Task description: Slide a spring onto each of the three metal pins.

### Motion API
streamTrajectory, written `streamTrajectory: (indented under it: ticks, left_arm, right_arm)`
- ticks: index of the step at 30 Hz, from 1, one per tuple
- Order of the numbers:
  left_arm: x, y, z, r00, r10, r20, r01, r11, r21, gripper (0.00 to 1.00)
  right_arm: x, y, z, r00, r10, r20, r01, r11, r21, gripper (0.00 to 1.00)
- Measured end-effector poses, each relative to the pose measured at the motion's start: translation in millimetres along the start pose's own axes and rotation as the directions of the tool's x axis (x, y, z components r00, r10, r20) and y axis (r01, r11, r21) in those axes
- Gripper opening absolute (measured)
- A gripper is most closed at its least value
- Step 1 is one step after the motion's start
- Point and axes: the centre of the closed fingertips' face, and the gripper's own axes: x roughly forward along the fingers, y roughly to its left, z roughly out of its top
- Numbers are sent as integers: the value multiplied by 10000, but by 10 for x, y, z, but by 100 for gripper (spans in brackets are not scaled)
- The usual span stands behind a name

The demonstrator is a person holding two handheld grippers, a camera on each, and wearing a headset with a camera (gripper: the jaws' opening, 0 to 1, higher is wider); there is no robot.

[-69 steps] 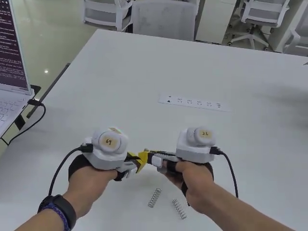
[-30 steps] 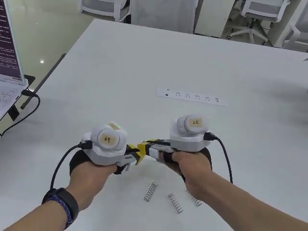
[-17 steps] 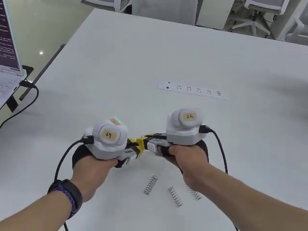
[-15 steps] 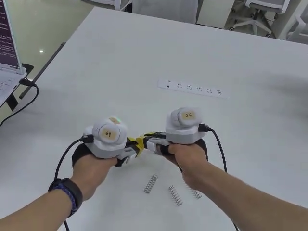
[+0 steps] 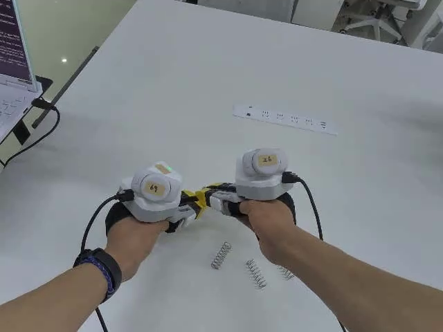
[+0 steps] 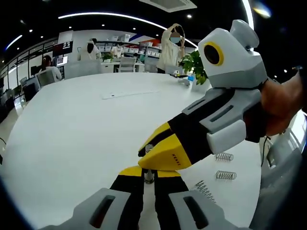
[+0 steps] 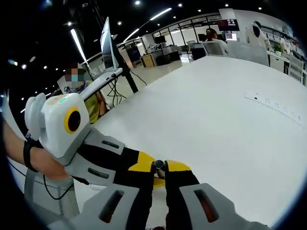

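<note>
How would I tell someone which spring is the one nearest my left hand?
On the white table, find where the left gripper and right gripper meet tip to tip at a metal pin. Three loose springs lie in a row just nearer the person; it is the left-end spring, leaning the opposite way to the middle spring.

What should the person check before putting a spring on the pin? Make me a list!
1. Springs close by: three springs lie on the table beside the hands. Ok.
2. Pin held firmly: a small metal pin sits between the jaws of the left gripper. Ok.
3. One gripper free to fetch a spring: the right gripper pinches the same pin, tip to tip with the left. Not ok.
4. This pin bare, with no spring on it: too small to see. Cannot tell.
5. The other two pins within reach: cannot tell.
</note>
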Motion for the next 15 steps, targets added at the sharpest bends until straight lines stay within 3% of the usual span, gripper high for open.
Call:
streamTrajectory:
  ticks: [15]
  left_arm:
    - [58, 9, -112, 10000, 28, -32, -27, 9999, 104, 0]
  right_arm:
    - [72, -11, -102, 9996, -18, -269, 15, 9999, -135, 7]
